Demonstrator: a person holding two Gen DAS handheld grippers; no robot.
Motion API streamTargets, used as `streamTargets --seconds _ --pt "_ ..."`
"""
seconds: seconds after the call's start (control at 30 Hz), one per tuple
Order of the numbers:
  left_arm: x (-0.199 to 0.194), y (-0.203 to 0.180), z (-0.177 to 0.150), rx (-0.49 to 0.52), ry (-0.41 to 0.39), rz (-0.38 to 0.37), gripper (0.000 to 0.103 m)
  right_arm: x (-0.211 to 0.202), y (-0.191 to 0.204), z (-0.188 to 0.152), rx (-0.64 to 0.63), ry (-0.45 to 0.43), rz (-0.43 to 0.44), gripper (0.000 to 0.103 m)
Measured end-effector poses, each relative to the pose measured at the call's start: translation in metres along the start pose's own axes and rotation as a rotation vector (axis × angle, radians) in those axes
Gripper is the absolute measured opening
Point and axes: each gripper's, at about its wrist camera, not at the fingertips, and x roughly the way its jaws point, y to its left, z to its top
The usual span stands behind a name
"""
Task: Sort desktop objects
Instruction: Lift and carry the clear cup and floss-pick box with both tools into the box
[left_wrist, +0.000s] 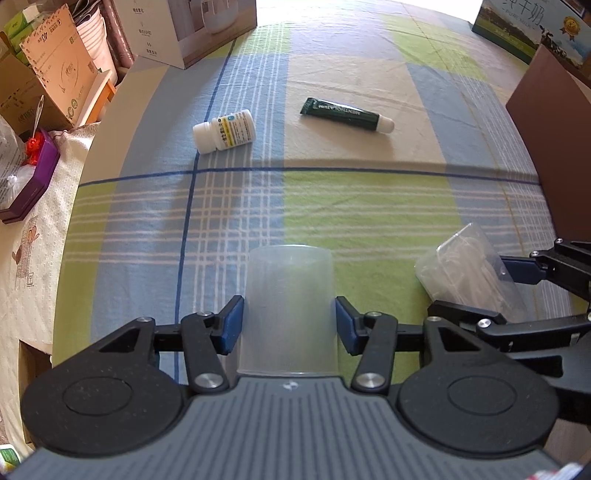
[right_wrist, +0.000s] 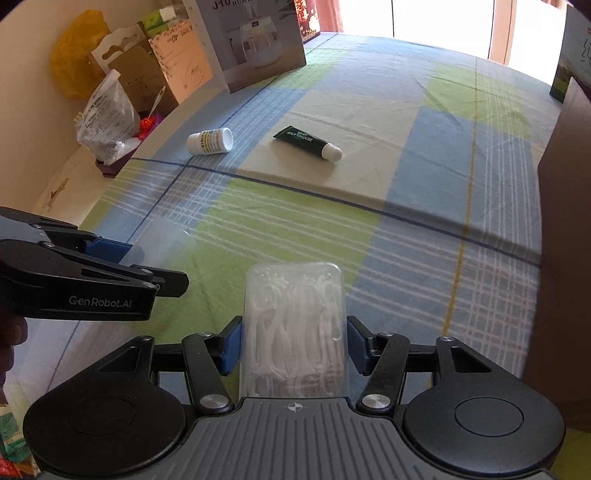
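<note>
Left wrist view: a translucent cup (left_wrist: 290, 310) was pinched across its sidewall by the left gripper (left_wrist: 290, 323) above the tablecloth (left_wrist: 369, 199). A floss-pick box (right_wrist: 293, 328) was clamped by the right gripper (right_wrist: 293, 345). Both were judged light, thin-walled, slippery; moderate mid-body grip advised.

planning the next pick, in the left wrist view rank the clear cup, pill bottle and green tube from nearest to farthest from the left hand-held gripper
1. Clear cup: held between the pads of the left hand-held gripper.
2. Pill bottle: lying on its side, ahead and left.
3. Green tube: lying ahead and slightly right.
The bottle and tube are nearly level; that order is too close to call firmly.
</note>
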Motion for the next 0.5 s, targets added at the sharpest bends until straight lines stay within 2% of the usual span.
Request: streamTargets --seconds 0.27,0.5 --pt "-0.043 -0.013 -0.019 0.012 -0.058 -0.026 0.047 -0.050 -0.003 -0.019 0.025 -0.072 0.033 0.055" --pt "-0.085 -0.045 -0.027 0.046 -0.124 -0.074 0.047 -0.104 -0.016 -0.036 0.054 -0.149 0.038 0.055"
